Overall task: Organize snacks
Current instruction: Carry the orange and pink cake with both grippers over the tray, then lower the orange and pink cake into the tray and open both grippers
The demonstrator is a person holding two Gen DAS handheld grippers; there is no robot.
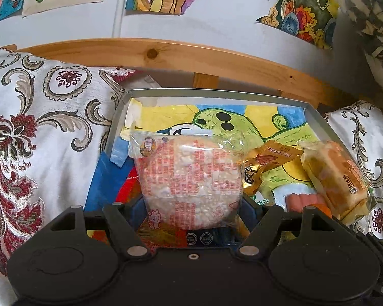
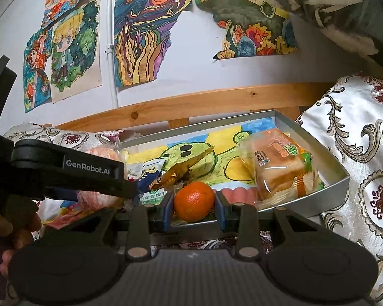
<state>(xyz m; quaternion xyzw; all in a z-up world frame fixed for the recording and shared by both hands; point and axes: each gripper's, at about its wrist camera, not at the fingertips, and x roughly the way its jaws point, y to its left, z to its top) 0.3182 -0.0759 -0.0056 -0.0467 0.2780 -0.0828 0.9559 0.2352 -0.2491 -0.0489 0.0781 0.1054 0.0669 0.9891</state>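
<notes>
My left gripper is shut on a clear packet of puffed rice cake with red print, held upright over the near left part of a grey metal tray. The tray is lined with a green cartoon drawing. A gold-wrapped snack and a bagged bread slice lie in it. My right gripper is shut on a mandarin orange at the tray's near edge. In the right wrist view the bread sits right of the orange, and the left gripper reaches in from the left.
A pink ridged snack and a green-labelled biscuit packet lie near the tray's front. Floral cloth flanks the tray on both sides. A wooden rail and a wall with drawings stand behind. A hand shows at lower left.
</notes>
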